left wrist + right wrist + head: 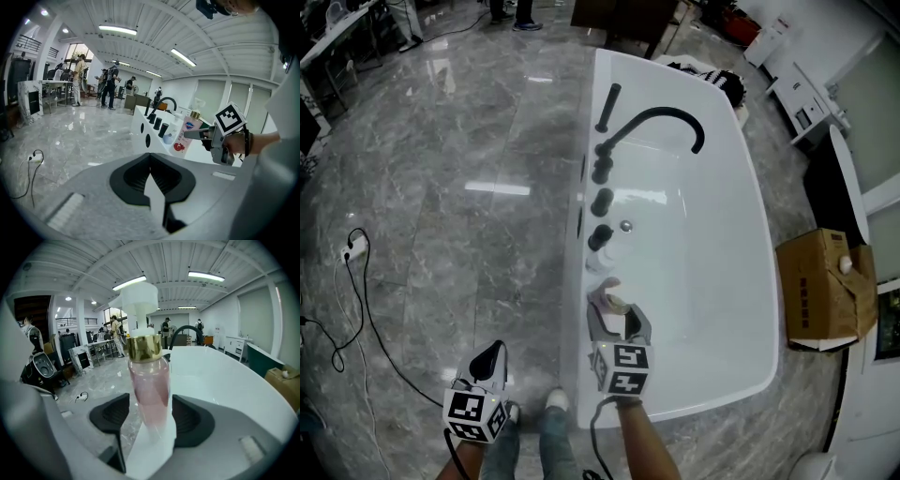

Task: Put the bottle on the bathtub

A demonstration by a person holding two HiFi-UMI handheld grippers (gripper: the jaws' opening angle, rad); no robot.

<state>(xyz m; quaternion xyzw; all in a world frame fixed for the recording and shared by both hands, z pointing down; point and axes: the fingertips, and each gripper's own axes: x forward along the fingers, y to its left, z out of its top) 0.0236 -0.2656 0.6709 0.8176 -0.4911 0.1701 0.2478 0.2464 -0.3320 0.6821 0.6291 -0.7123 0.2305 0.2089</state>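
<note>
**A:** What is the head view hiding?

**B:** The right gripper (617, 314) is covering most of the bottle (617, 304); only its top is peeking out between the jaws. The person's right forearm (645, 442) is running off the bottom edge.

**A:** And the right gripper view?

**B:** The bottle's base is disappearing behind the gripper's own body, so what it is standing on isn't showing there.

**A:** Anything too small?

**B:** In the left gripper view the label (188, 125) is coming out too small to read, and the people (110, 86) far back are showing only as tiny figures.
</note>
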